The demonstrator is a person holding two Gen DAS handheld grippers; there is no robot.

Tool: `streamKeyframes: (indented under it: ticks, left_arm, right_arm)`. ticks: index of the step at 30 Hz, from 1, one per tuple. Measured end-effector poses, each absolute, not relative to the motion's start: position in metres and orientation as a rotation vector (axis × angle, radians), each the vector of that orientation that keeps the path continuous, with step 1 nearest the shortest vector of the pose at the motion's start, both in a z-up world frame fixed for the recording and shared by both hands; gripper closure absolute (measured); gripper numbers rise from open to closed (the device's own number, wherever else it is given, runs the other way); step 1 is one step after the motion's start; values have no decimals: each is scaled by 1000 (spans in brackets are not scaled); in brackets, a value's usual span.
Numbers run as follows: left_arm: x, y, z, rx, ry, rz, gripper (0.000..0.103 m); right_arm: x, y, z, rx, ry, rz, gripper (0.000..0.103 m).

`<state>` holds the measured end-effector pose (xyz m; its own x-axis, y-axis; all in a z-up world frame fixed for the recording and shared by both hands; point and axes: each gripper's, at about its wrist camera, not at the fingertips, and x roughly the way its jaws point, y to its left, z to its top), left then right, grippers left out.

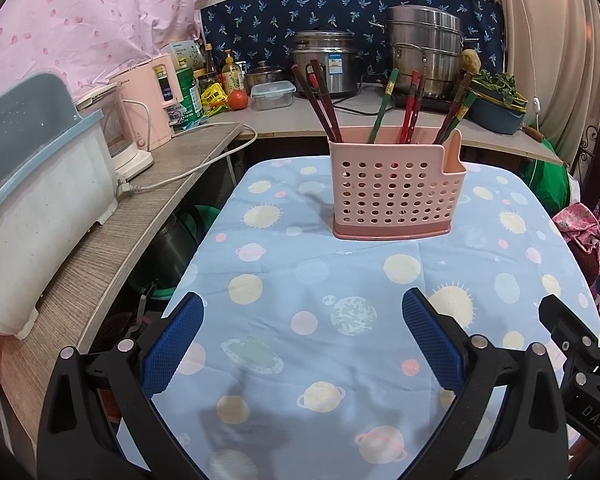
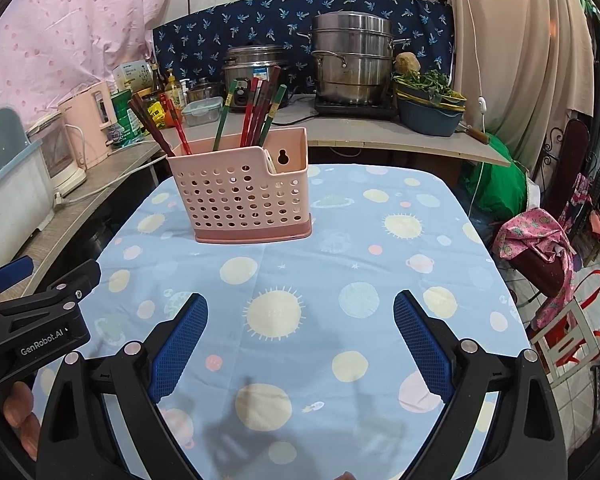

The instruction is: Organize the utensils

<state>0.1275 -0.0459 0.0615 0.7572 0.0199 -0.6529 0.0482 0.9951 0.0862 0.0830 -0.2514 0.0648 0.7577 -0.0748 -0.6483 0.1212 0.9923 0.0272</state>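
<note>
On the far half of the planet-print blue tablecloth (image 1: 340,360), a perforated pink plastic caddy (image 1: 394,196) holds red and green chopsticks (image 1: 410,106). Left gripper (image 1: 302,344) and right gripper (image 2: 300,342) hover near, jaws wide apart, empty.

A: Left gripper (image 1: 302,328)?
B: Jaws were spread wide, nothing between the blue pads (image 1: 176,344), pointing forward, held low.
A: Right gripper (image 2: 300,330)?
B: Same, wide apart and empty. It sat just right of the left one, level with it.
A: Hands?
B: Only fingers (image 2: 18,416) showed, wrapped on the left handle.
</note>
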Motion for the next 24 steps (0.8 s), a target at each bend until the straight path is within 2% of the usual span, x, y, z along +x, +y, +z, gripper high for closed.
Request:
streamKeyframes:
  ticks: [24]
  left_arm:
    - [132, -44, 67, 99, 699, -25, 8]
  right_arm:
    - [84, -251, 68, 64, 699, -107, 13]
